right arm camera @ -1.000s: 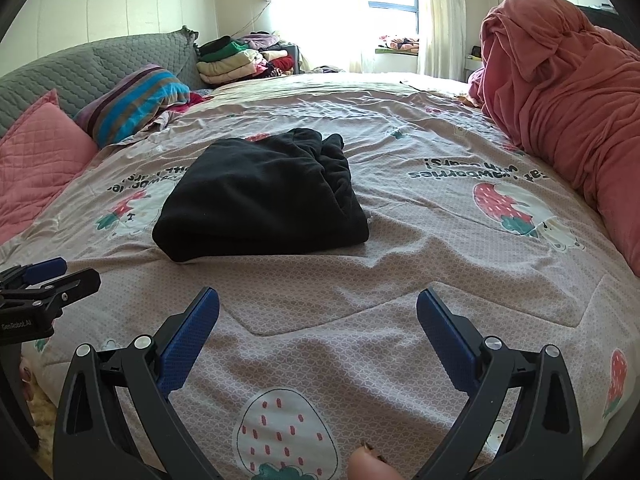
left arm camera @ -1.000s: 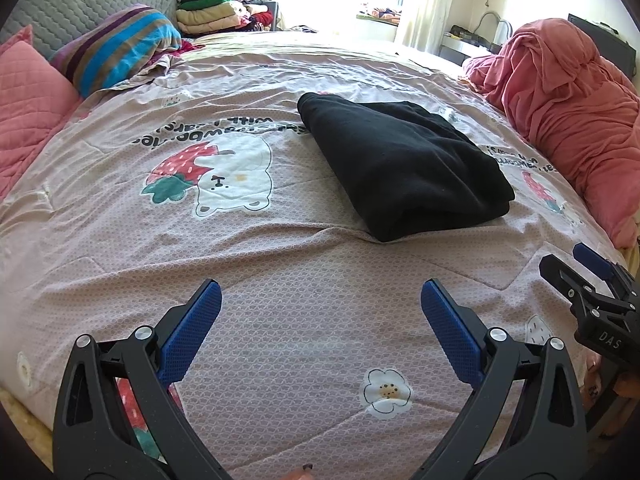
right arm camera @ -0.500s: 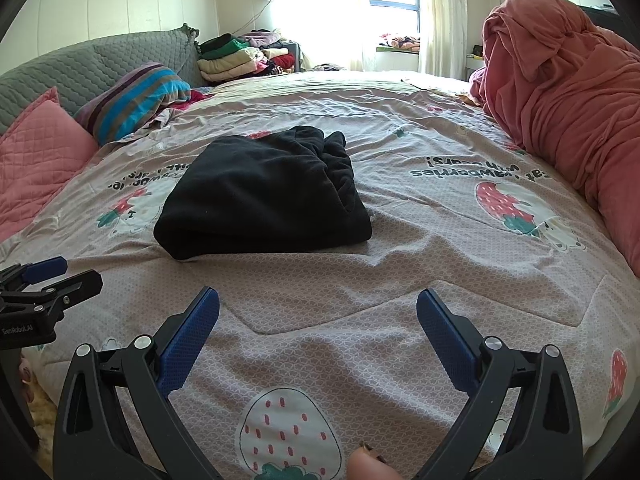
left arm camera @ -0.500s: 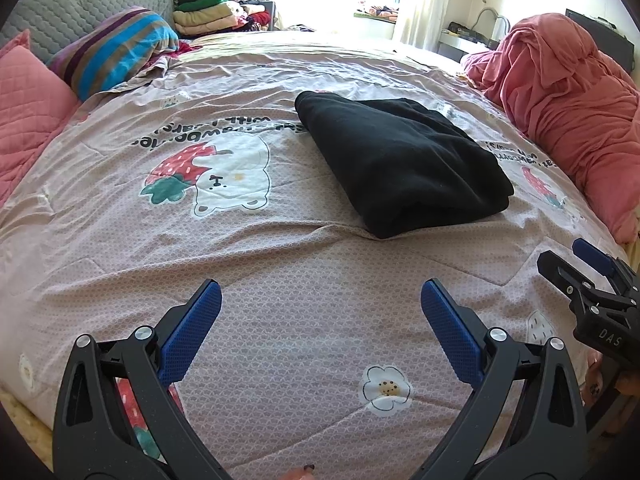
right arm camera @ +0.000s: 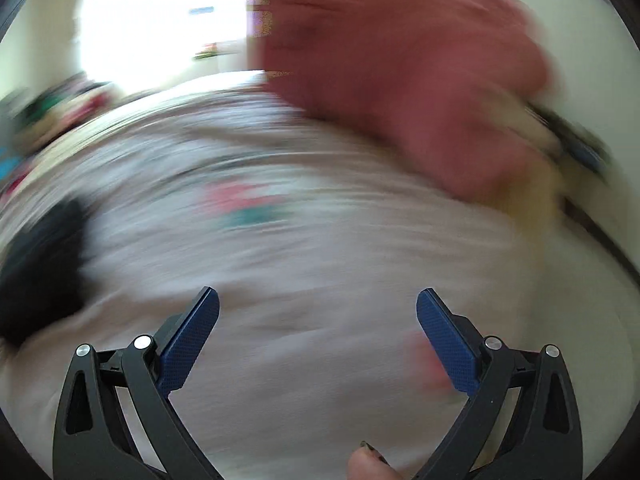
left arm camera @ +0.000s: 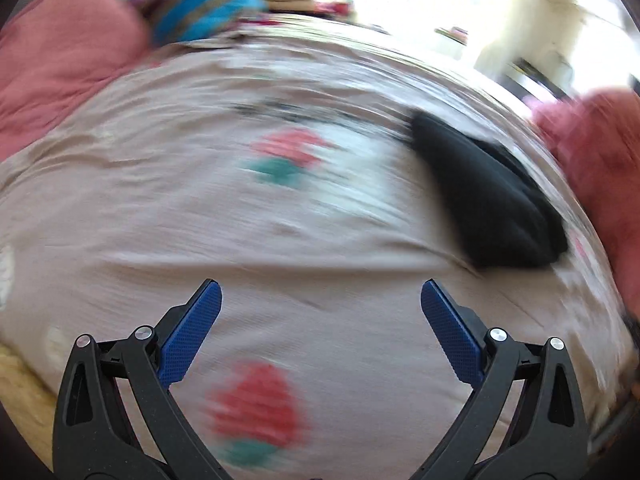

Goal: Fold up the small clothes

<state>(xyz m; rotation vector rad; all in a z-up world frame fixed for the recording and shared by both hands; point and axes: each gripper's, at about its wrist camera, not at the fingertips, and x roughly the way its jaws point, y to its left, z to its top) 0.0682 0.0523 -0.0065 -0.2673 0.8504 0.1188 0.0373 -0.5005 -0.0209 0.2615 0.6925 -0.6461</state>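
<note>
Both views are motion-blurred. A folded black garment (left arm camera: 488, 196) lies on the pink printed bedspread (left arm camera: 280, 240), at the right of the left wrist view and at the far left edge of the right wrist view (right arm camera: 36, 272). My left gripper (left arm camera: 320, 292) is open and empty, over bare bedspread to the left of the garment. My right gripper (right arm camera: 318, 300) is open and empty, over bare bedspread to the right of the garment.
A heap of red-pink bedding (right arm camera: 408, 68) fills the upper right of the right wrist view and shows at the right edge of the left wrist view (left arm camera: 600, 152). A pink pillow (left arm camera: 60, 64) and a striped pillow (left arm camera: 200, 12) lie at the bed's upper left.
Both grippers have swung apart fast, the left one to the left and the right one to the right. The black garment has shifted toward the edge of each view. Both stay open.
</note>
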